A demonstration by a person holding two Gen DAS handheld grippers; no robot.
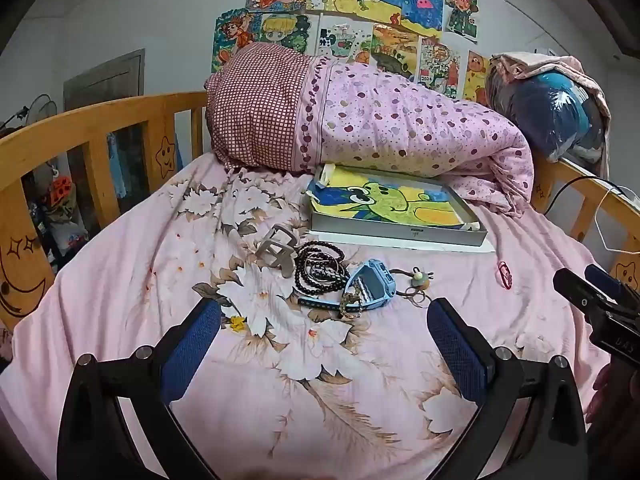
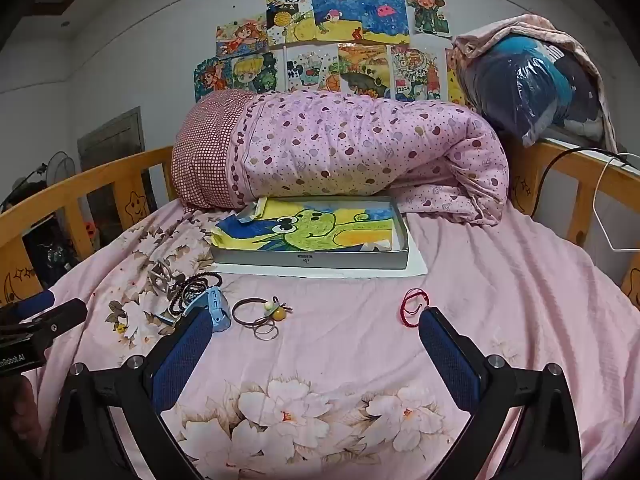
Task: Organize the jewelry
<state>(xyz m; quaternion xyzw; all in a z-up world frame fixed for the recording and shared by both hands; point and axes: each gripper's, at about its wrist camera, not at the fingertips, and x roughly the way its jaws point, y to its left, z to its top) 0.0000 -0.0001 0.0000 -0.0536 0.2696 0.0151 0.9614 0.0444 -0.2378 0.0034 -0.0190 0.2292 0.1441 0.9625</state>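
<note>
Jewelry lies in a loose cluster on the pink floral bedsheet, in front of a shallow grey cardboard box lined with a crayon drawing of a green frog: a grey plastic claw hair clip, coils of dark round-bead bracelets, a light blue child's wristwatch, a brown elastic hair tie with a cream and amber bead charm, and, well apart to the right, a thin red cord bracelet. In the left wrist view the bead coils overlap each other and the clip, so how many strands there are cannot be told, and a small beaded piece lying against the watch strap is too tangled to make out. In the right wrist view the near finger of the right gripper covers part of the watch, and the clip and beads are squeezed toward the left edge. The far part of the box is tucked under a rolled pink spotted quilt, which hides that rim. The left gripper, black with blue padded fingers, hangs above the sheet just short of the cluster with its jaws spread wide and nothing between them. The right gripper is likewise spread wide and empty, with the hair tie ahead of its gap and the red cord just beyond its right finger; whether that finger touches the cord cannot be told. Each gripper shows at the edge of the other's view, cut off by the frame.
</note>
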